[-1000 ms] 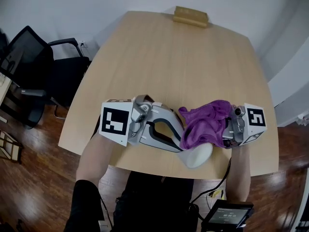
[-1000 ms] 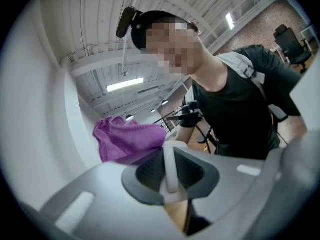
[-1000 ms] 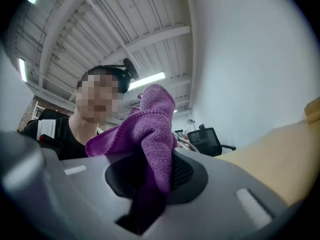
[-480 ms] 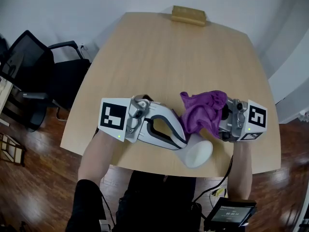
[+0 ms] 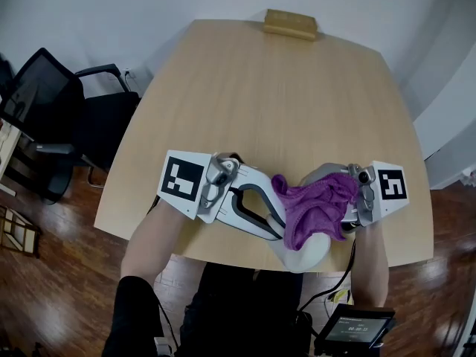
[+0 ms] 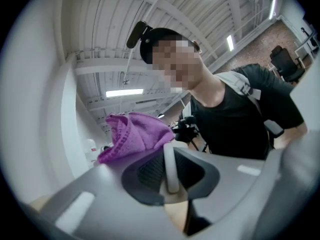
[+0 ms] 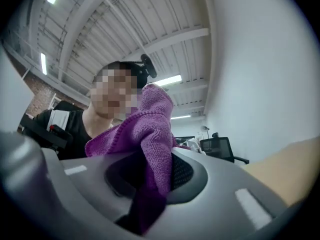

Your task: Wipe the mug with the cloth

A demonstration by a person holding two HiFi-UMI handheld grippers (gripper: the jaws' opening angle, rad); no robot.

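Mug wiping, cloth pressed down over it.
Mug (image 5: 301, 253) sits nearest the person, clamped by what looks like its white wall between the part-closed fingers of the left gripper (image 5: 275, 230), which steadies it for rubbing. Draped over the mug is the purple cloth (image 5: 316, 208), a fold pinched tight in the fingers of the right gripper (image 7: 150, 181) just right of the mug. Beyond the mug stretches the table (image 5: 260, 95). Half a second earlier the cloth was lifted beyond the mug, leaving its white side exposed; now it covers most of it.
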